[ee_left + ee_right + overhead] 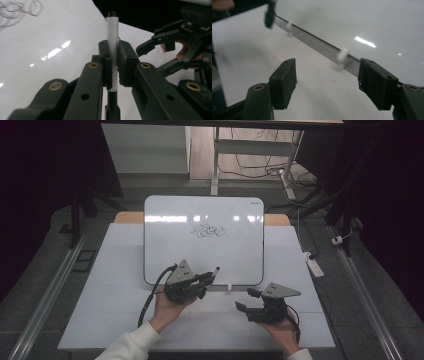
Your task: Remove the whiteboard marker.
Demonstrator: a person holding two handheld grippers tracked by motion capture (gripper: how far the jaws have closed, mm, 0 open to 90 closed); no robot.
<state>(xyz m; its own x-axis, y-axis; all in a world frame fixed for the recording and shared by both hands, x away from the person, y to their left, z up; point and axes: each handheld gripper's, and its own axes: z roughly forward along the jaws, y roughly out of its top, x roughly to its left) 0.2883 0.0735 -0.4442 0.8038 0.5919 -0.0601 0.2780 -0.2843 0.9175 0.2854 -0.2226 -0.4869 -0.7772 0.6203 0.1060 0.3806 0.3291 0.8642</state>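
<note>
Left gripper view cuts off your marker's (112, 50) lower end; left gripper (114, 65) clamps it, right gripper (327, 85) gapes over the white bench (115, 305) by the whiteboard (165, 250).

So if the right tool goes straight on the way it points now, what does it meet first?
Probably the lower edge of the whiteboard, near the small white clip that lies ahead between the open jaws of the right tool. Depth is hard to judge here.

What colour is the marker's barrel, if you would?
White, with black ends; the marker shows best in the left gripper view.
</note>
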